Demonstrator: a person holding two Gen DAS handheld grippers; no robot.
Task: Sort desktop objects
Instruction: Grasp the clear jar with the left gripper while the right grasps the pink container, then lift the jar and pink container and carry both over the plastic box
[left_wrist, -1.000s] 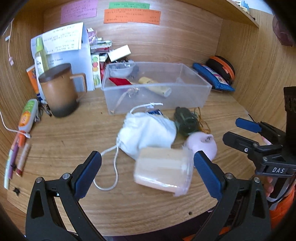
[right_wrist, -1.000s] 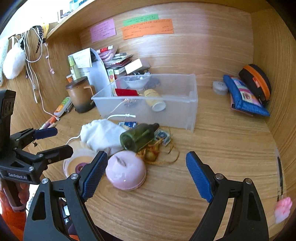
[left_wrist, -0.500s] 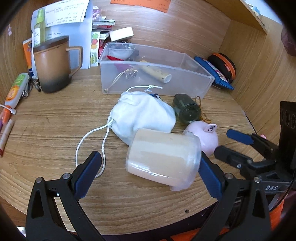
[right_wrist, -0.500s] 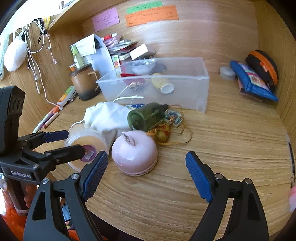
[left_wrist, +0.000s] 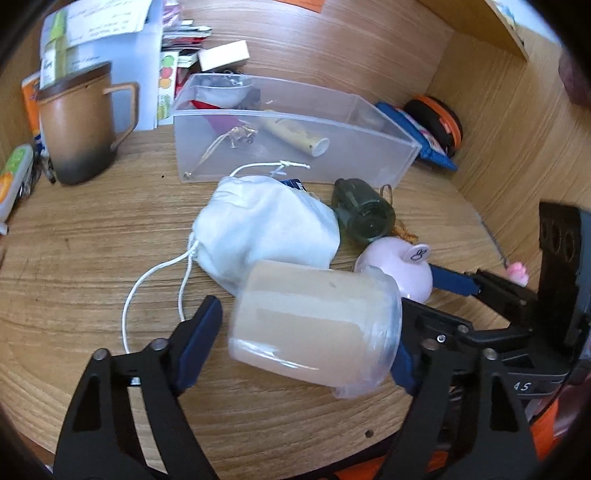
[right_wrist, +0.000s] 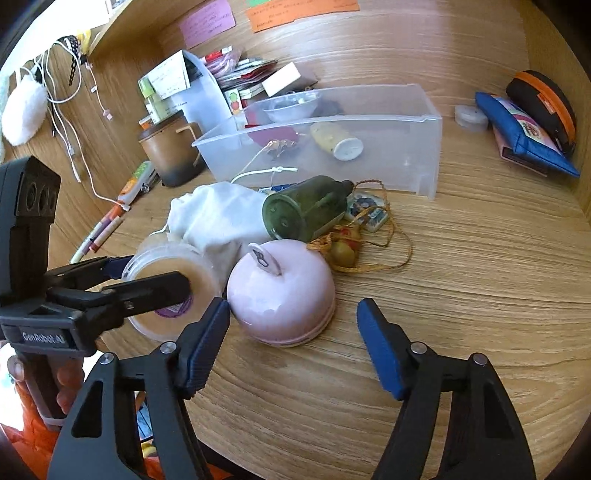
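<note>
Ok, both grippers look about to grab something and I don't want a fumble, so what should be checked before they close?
1. Cream jar lies between the left gripper fingers: ok.
2. Left pads pressing the jar: cannot tell; the jaws are closing, a gap shows on one side.
3. Pink round case between the right gripper fingers: ok, though only its near edge is in; the jaws are closing.
4. White drawstring pouch clear of the jar: not ok, it touches the jar's far side.
5. Clear bin has free space: ok.
</note>
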